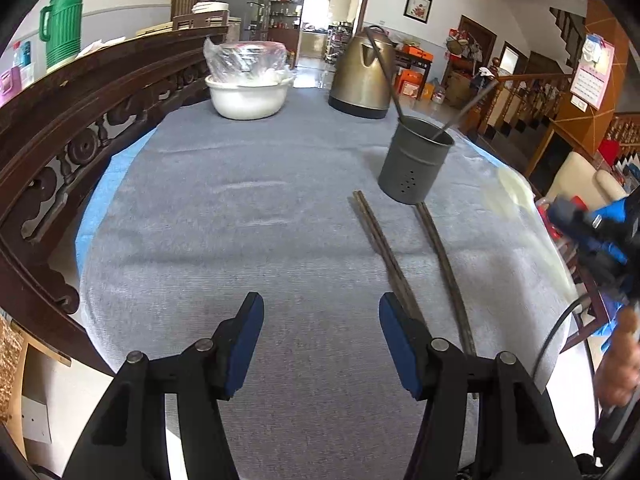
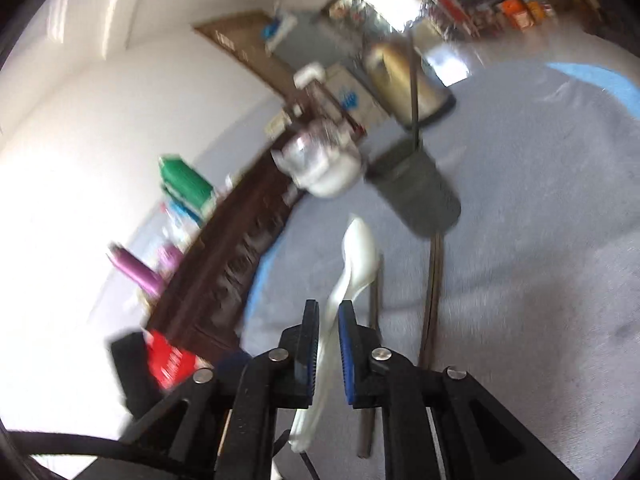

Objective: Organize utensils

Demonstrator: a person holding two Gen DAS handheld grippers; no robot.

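The right gripper is clamped on the handle of a white plastic spoon, held above a grey cloth-covered table. The left gripper hovers open and empty. Two dark chopsticks lie just before a metal utensil holder, which contains two long utensils. A kettle and a white bowl stand beyond.

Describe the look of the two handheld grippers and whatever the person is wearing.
Both the left gripper and right gripper have black linkage arms with silver rivets and blue ribbed pads. A black cable trails by the blurred blue housing. No sleeve is visible.
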